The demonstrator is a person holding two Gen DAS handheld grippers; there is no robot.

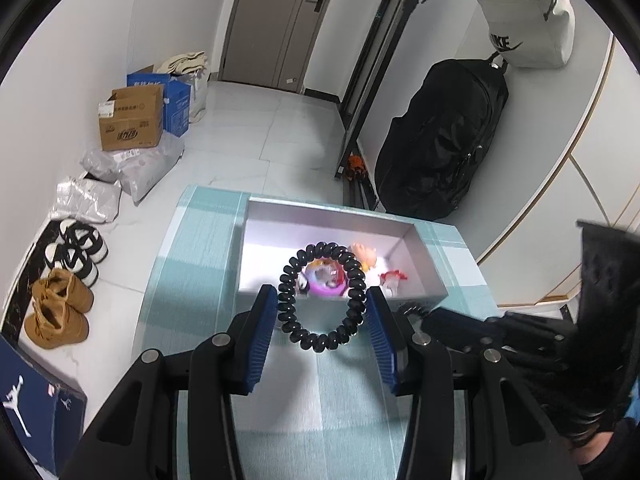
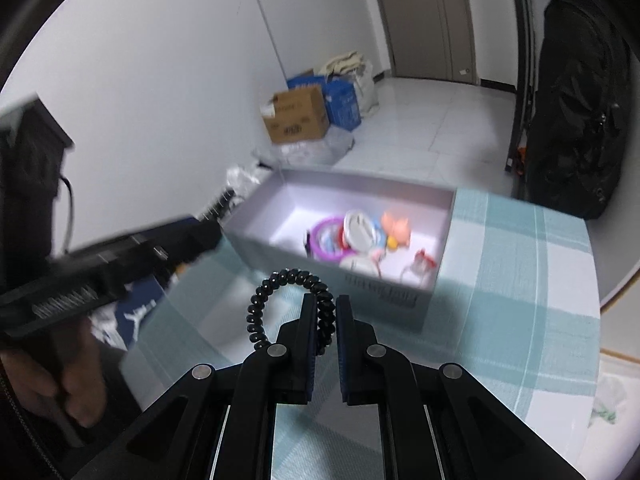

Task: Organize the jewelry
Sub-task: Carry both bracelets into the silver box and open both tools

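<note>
A black spiral hair tie (image 1: 323, 297) hangs upright as a ring between the wide-open fingers of my left gripper (image 1: 322, 300), touching its right finger. In the right wrist view my right gripper (image 2: 323, 312) is shut on the same black hair tie (image 2: 280, 300), which loops up and to the left. Beyond it stands an open lavender box (image 1: 430, 264) holding a purple ring, a pink figure and other trinkets (image 2: 360, 236). The box (image 2: 256, 236) sits on a teal checked tablecloth (image 2: 520, 264). The left gripper body (image 2: 120, 256) shows blurred at the left.
A black backpack (image 1: 440, 136) and a white Nike bag (image 1: 524, 20) stand by the right wall. Cardboard and blue boxes (image 1: 136, 120), plastic parcels and shoes (image 1: 60, 308) lie on the floor at the left. A door (image 1: 280, 20) is at the back.
</note>
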